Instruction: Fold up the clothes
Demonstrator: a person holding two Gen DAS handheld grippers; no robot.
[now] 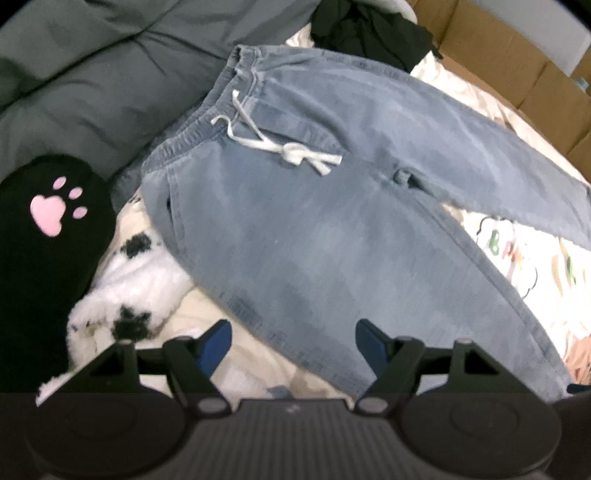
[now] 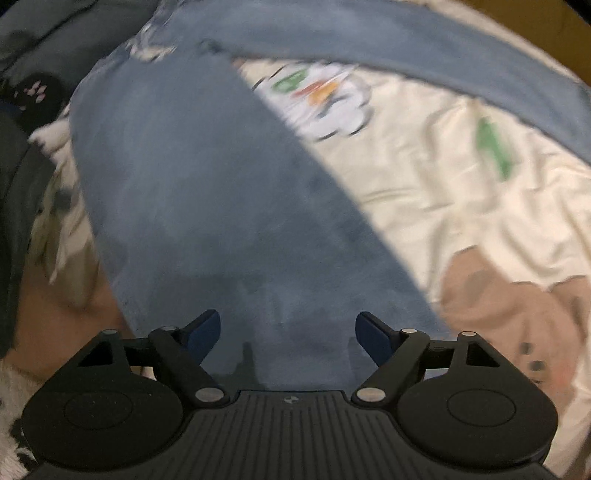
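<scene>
Where the left wrist view begins, at its far left edge, a black garment with a pink paw print lies beside a white fluffy item with black patches. Behind them sits a grey-green duvet. Next to the right, the blue drawstring trousers lie spread front-up on the bed sheet, which is cream with cartoon prints. Their elastic waistband is at the upper left, touching the duvet, and a white drawstring trails across the front. Both legs run toward the right and part into a V, with the sheet showing between them. Beyond the waistband lies a dark bundle of clothing, and cardboard boxes stand at the far right.

Low in that view, the left gripper hovers over the near leg with its jaws spread wide and nothing between them.

Although the right wrist view is blurred, the same trousers fill its left and middle. One leg runs down toward the camera; the other sweeps across the top to the right. The printed sheet lies between and to the right. The right gripper is just above the lower part of the near leg, its jaws wide apart and holding nothing; whether the blue fingertips touch the cloth cannot be told.
</scene>
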